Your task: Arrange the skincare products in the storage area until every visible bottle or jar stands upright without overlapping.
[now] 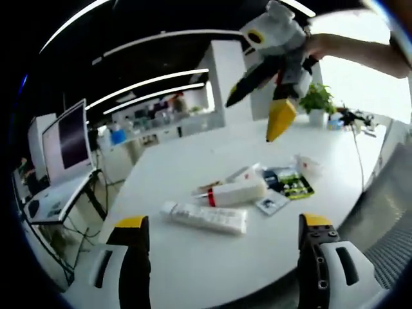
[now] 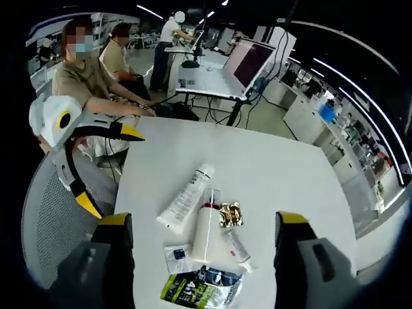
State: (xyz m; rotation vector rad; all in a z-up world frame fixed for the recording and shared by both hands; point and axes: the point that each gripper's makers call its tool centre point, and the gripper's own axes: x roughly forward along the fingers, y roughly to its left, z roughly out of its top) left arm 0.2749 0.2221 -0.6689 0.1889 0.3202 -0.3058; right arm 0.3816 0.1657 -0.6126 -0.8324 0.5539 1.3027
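Note:
Skincare items lie flat in a cluster on the white table (image 1: 193, 270). A long white tube (image 1: 206, 217) (image 2: 185, 196) lies beside a white bottle with a red band (image 1: 235, 192) (image 2: 206, 232). A green and black sachet (image 1: 293, 182) (image 2: 203, 288), a small sachet (image 1: 271, 203) (image 2: 177, 257), a thin small tube (image 2: 238, 250) and gold crumpled foil (image 2: 230, 214) lie around them. My left gripper (image 1: 223, 222) (image 2: 111, 170) is open, short of the tube. My right gripper (image 2: 205, 222) (image 1: 254, 116) hovers open above the cluster, holding nothing.
A desk with a monitor (image 1: 67, 138) (image 2: 248, 61) stands beyond the table. A potted plant (image 1: 315, 100) and cables sit at the table's far edge. A grey mesh chair (image 2: 51, 219) (image 1: 386, 212) is at the table's side. Several people (image 2: 87, 71) sit nearby.

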